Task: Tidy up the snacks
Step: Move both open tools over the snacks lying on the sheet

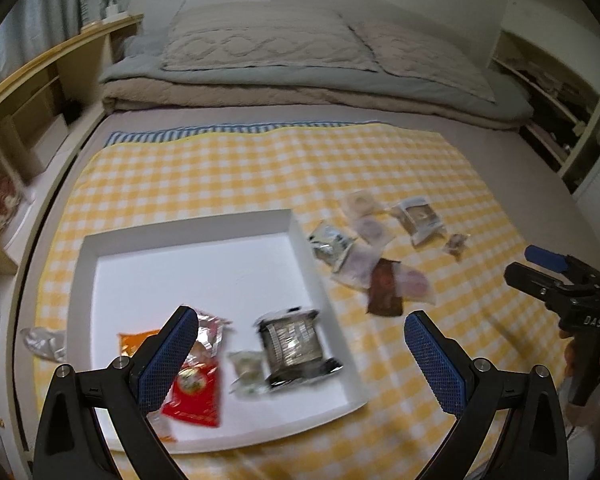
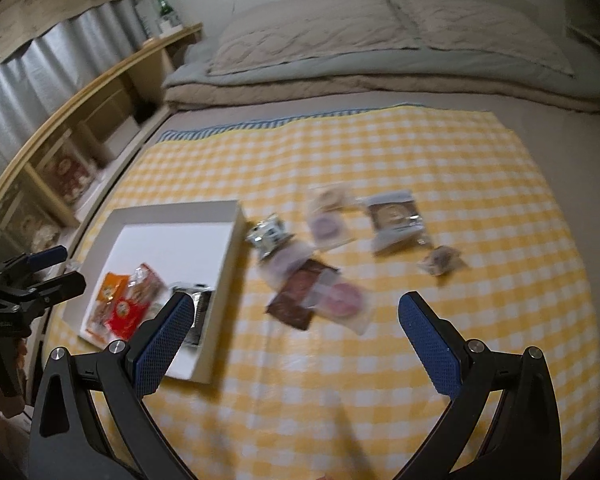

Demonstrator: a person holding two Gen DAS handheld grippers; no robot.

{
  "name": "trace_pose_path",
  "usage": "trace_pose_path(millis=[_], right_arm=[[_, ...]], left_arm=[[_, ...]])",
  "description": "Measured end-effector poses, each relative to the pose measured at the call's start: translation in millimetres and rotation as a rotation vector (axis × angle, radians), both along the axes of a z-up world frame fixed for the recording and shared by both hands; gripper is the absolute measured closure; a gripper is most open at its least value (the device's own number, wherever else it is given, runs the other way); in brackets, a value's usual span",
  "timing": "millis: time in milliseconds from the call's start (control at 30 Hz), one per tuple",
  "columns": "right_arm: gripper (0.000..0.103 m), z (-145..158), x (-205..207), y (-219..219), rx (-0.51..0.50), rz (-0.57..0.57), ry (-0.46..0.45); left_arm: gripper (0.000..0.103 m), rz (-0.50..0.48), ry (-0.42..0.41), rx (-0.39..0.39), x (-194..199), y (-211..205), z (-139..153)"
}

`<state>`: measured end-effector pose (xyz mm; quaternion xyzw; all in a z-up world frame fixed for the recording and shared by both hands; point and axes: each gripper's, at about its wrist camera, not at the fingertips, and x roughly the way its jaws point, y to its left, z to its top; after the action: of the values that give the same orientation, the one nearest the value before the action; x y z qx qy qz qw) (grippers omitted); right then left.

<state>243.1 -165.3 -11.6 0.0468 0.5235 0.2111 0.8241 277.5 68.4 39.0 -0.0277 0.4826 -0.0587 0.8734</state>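
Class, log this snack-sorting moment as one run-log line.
left gripper: open, empty | right gripper: open, empty | shallow white cardboard tray: some packets inside | brown foil packet: on yellow checked cloth

Your left gripper (image 1: 300,356) has two matte black arms that end in blue pads (image 1: 170,354) with a fine mesh texture, and a round silver screw (image 1: 121,362) sits at each joint just behind them. Your right gripper (image 2: 292,340) is built the same way. Seen from the side, its black body carries white "DAS" lettering (image 1: 593,321) above the handle.
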Motion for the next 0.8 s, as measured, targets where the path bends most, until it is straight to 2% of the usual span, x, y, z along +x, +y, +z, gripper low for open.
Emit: trace_pose_path(millis=[300, 567, 700, 800], right_arm=[[0.0, -23, 22, -27, -0.003, -0.068, 0.008], [0.0, -60, 39, -26, -0.023, -0.075, 0.09], [0.0, -86, 56, -28, -0.021, -0.118, 0.214], [0.001, -104, 66, -34, 0.001, -0.178, 0.28]], left_arm=[[0.0, -0.05, 0.026, -0.005, 41, -42, -21], [0.0, -0.066, 0.027, -0.024, 92, -65, -45], [0.0, -0.066, 0.047, -0.039, 123, -67, -67], [0.0, -0.024, 0.06, -0.017, 150, -65, -85]])
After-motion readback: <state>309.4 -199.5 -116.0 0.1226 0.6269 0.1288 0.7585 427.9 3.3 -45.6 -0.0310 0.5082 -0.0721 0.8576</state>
